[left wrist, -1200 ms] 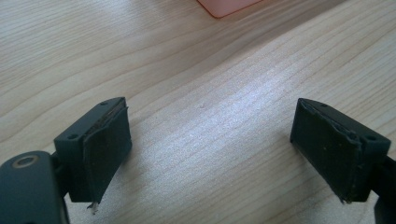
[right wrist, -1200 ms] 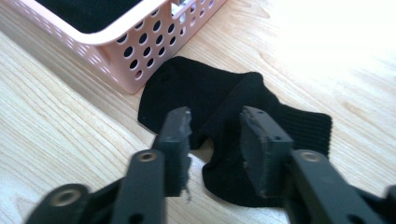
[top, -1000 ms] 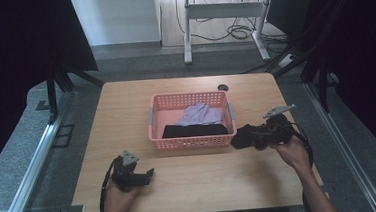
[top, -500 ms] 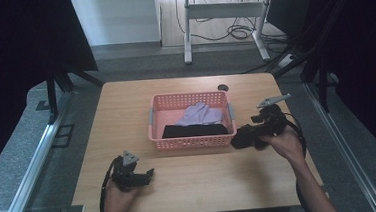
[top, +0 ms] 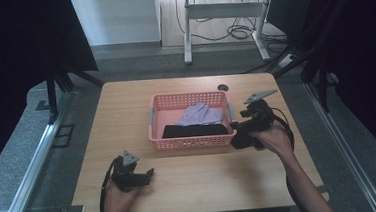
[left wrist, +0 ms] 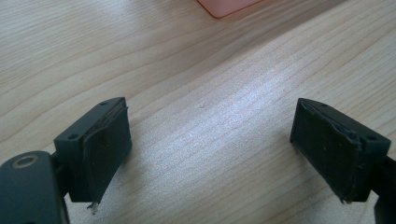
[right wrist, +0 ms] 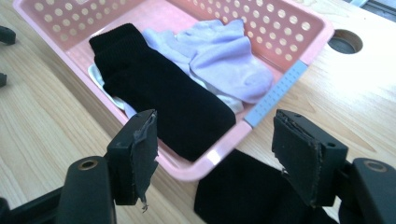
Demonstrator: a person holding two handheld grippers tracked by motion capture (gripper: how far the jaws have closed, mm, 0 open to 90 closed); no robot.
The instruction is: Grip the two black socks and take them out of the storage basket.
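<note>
A pink perforated plastic basket [top: 192, 136] sits mid-table on the light wooden table [top: 126, 105], long axis running left to right. Inside it a black sock [right wrist: 168, 98] lies lengthwise along the near wall, with a lavender sock [right wrist: 224, 60] behind it. The right claw [right wrist: 219, 158] hovers at the basket's right near corner, jaws wide apart, over a black sock on the table [right wrist: 247, 196] just outside the basket. The left claw [left wrist: 210, 149], jaws apart and holding nothing, rests low over bare wood near the front-left.
</note>
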